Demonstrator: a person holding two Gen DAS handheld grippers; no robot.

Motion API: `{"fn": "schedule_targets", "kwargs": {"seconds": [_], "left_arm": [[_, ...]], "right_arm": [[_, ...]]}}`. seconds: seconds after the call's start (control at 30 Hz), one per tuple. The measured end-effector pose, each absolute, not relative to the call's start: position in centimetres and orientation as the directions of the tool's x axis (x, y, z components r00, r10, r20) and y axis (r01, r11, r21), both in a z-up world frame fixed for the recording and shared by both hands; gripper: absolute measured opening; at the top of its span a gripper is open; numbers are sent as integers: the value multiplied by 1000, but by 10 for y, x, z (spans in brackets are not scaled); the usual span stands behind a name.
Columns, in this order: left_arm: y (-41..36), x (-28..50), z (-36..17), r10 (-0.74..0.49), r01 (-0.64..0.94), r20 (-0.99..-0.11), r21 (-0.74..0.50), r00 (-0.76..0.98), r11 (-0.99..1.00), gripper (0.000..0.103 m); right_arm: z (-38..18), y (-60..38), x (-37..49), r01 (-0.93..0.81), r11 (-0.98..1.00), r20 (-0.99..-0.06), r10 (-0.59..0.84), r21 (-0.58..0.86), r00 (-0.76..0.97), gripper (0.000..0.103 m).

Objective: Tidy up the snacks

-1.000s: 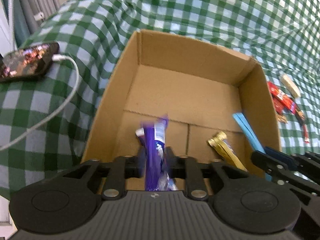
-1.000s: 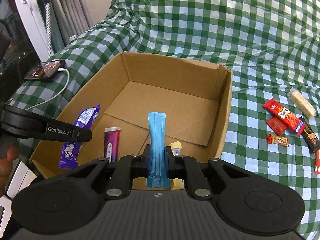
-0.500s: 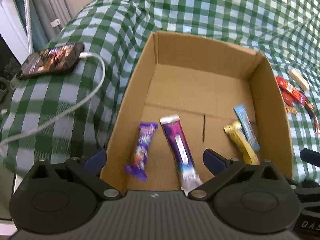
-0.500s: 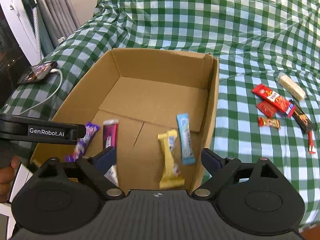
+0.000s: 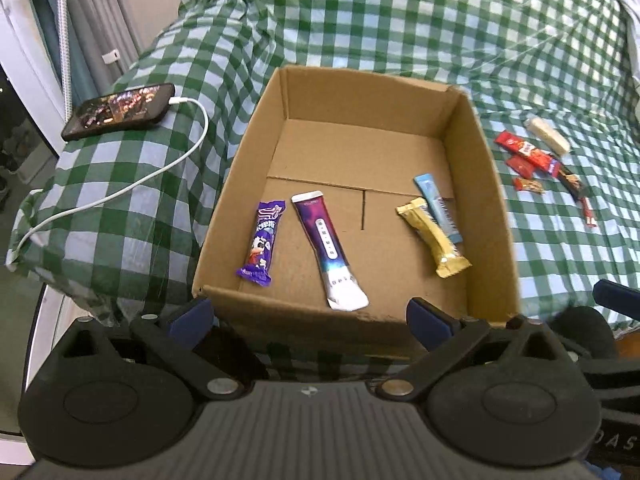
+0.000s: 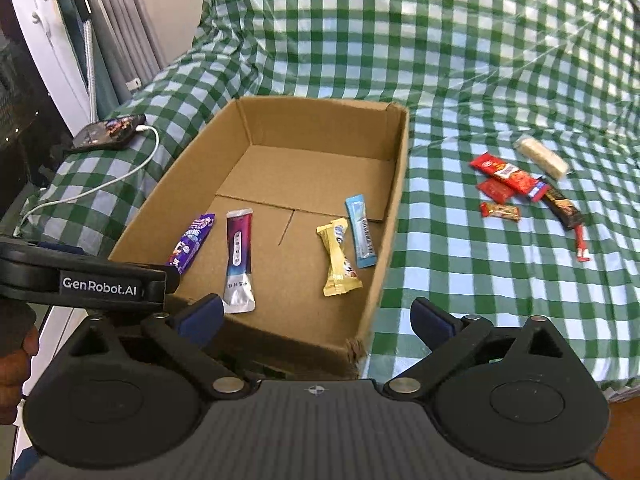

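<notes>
Currently, both grippers are held just short of the near wall of the cardboard box, and nothing is gripped. The fingers of the left gripper are spread wide, and those of the right gripper are spread equally wide.

Four snacks are seen lying flat on the box floor. In the left wrist view, the purple snack bar is found at 9 o'clock from the box centre, with the magenta pouch just beside it toward 6 o'clock. The yellow bar and the light blue stick are placed together at 3 o'clock, touching along their sides.

Outside the box, at 2 o'clock in the right wrist view, a cluster of red snacks, a pale bar and a dark bar are left on the green checked cloth. A phone with a white cable is seen at 10 o'clock in the left wrist view.
</notes>
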State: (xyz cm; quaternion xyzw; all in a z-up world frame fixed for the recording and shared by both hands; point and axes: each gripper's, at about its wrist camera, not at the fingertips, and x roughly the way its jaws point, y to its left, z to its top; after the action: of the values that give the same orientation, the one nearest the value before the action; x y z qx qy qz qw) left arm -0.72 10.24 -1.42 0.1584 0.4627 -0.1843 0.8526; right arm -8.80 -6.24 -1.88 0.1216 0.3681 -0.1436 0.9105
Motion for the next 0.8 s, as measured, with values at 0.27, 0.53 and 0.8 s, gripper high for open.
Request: {"fn": "schedule_targets", "kwargs": {"seconds": [0.27,0.53,0.8], "left_arm": [[105,-46,-5,-181,476,-827,115,532,872,103],[106,-66,4,-198,497,-807,131,556,858,103],[110,-68,3,-200,493,-820,113,537,862,103]], "right_arm": [[-7,-60,-124,374,919,-659,-205,125,723,100],[-2,-59,-145,404,903,-636,-226,147,738,100],[-3,-58,-149,407,901,-639,-224,152,736,101]]}}
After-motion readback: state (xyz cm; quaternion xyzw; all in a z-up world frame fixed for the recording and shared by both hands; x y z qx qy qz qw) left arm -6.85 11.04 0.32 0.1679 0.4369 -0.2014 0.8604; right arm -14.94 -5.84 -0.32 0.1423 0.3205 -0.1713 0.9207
